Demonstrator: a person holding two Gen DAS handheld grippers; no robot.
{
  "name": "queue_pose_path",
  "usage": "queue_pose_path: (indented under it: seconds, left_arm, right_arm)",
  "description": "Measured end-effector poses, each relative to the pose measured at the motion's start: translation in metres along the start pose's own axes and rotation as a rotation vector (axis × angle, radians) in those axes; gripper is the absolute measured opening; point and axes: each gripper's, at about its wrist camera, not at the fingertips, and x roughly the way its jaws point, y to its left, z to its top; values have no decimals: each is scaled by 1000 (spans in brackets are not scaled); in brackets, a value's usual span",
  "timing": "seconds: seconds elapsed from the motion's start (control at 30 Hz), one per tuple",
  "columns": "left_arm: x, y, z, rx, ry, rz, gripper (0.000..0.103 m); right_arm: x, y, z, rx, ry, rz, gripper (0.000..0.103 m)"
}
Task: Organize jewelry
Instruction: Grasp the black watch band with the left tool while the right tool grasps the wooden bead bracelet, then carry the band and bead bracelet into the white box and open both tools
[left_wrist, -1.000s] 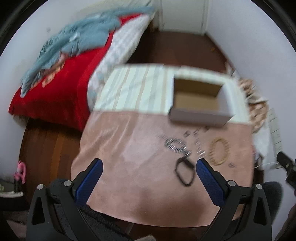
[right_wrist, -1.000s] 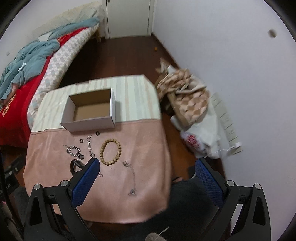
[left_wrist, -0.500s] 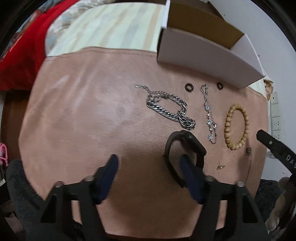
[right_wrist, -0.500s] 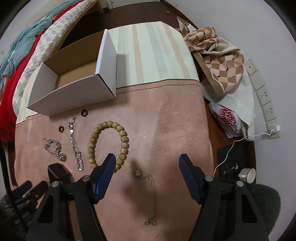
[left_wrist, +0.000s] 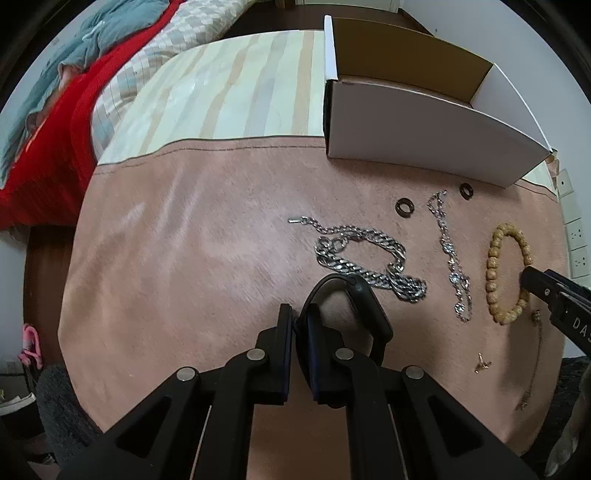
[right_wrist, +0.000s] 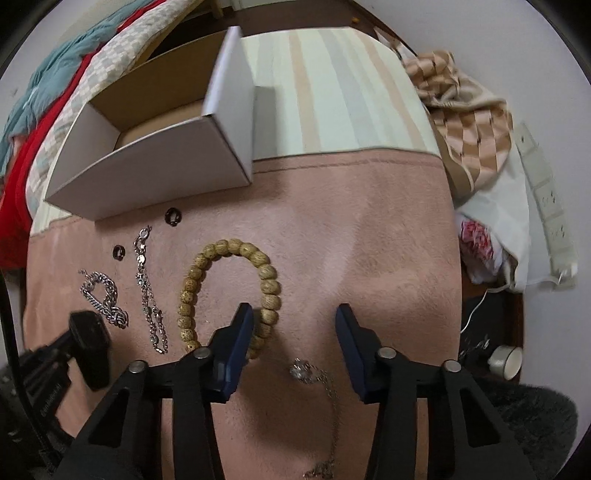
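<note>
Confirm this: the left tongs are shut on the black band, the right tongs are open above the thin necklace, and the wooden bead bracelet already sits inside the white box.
One part is wrong: the wooden bead bracelet is not in the white box; it lies on the pink cloth, as the right wrist view shows. The rest holds: the left tongs are shut on the black band, and the right tongs are open above the thin necklace.

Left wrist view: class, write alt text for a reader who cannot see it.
The left hand-held gripper is shut on a black band lying on a pink cloth. Beyond lie a silver chain, a wooden bead bracelet and an open white box.
</note>
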Motion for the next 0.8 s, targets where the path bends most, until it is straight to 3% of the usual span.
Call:
queue_pose_path:
  seconds: [0.17,0.3,0.37,0.57,0.8]
  left_arm:
    - [4,5,2,1,-7,-7,5]
    - [11,13,14,-1,-10,-16,5]
    - [7,13,4,-2,-13,-19,5]
    - [7,12,7,-5,-24,-26,4]
    - [-30,11,18,21,-83,-74,4]
  right_arm:
    - [-1,12,-2,-43,-31,-54,34]
    - [-4,17,-5,-43,-48,-58,20]
    - [-4,19,-5,-50,-50,-64,11]
    - [-7,21,-5,-49,-45,-65,10]
    - [-42,16,-8,-9,-96,54,9]
